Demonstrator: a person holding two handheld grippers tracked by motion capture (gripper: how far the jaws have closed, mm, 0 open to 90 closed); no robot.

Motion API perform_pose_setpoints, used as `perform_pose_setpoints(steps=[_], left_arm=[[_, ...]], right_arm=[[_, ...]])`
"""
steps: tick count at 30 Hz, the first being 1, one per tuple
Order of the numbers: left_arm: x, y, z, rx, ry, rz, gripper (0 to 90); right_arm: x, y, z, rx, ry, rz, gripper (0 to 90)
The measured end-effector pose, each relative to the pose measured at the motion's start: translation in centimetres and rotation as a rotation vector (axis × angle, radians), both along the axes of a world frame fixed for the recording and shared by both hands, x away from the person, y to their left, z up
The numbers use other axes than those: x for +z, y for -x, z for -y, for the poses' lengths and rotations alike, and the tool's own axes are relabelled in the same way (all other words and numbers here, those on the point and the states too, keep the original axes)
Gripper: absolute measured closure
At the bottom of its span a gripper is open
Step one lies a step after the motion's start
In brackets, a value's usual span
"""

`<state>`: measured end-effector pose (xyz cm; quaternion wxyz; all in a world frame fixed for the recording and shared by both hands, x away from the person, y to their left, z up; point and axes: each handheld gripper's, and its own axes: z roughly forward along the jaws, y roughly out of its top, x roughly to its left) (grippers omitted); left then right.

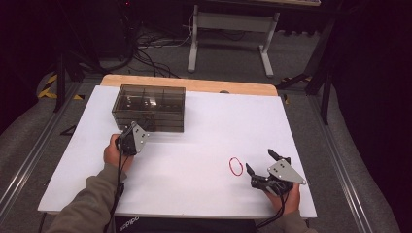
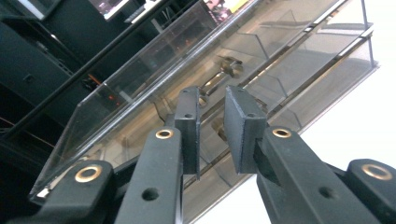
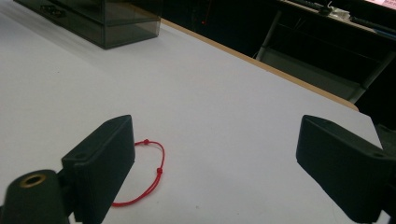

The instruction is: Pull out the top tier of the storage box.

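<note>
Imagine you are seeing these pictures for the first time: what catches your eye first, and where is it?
A thin red cord loop stands out on the white table, just left of the right tool, whose jaws stand wide open. At the far left sits a smoky clear compartment box, with the left tool right against its near side, jaws nearly closed.

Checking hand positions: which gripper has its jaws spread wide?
The right gripper, beside the red bracelet, is wide open. The left gripper, at the smoky organizer box, shows only a narrow gap.

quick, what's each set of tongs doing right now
Left tongs: nearly closed, a narrow gap, holding nothing, at the smoky plastic box.
Right tongs: wide open, empty, beside the red string loop.
</note>
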<state>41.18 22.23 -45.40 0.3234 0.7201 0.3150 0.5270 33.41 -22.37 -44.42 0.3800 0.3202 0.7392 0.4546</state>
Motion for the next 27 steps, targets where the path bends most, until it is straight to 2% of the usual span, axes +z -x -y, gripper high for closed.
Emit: perform_pose_setpoints(steps=[2, 5, 8, 11, 16, 19, 27], left_arm=[[-0.04, -0.11, -0.14, 0.005, -0.003, 0.003, 70.0], [-0.2, -0.41, -0.03, 0.006, -0.032, 0.019, 70.2], [-0.47, -0.65, 0.19, 0.02, -0.058, 0.019, 71.1], [-0.6, -0.8, -0.08, 0.026, -0.036, 0.013, 78.5], [-0.62, -0.81, 0.07, 0.031, -0.048, 0.02, 79.1], [-0.54, -0.74, 0.04, 0.029, -0.025, 0.009, 79.6], [-0.36, -0.49, 0.02, 0.026, -0.021, 0.0, 80.1]], right_arm=[[0.0, 0.01, -0.02, -0.001, 0.001, -0.001, 12.5], [-0.04, -0.02, -0.04, 0.0, 0.0, -0.003, 12.5], [-0.09, -0.05, -0.15, 0.002, 0.006, -0.005, 12.9], [-0.19, -0.12, -0.29, 0.008, 0.011, -0.015, 14.9], [-0.25, -0.16, -0.42, 0.013, 0.013, -0.02, 14.8], [-0.27, -0.22, -0.39, 0.014, 0.016, -0.024, 14.9], [-0.23, -0.14, -0.46, 0.022, 0.019, -0.024, 15.9]])
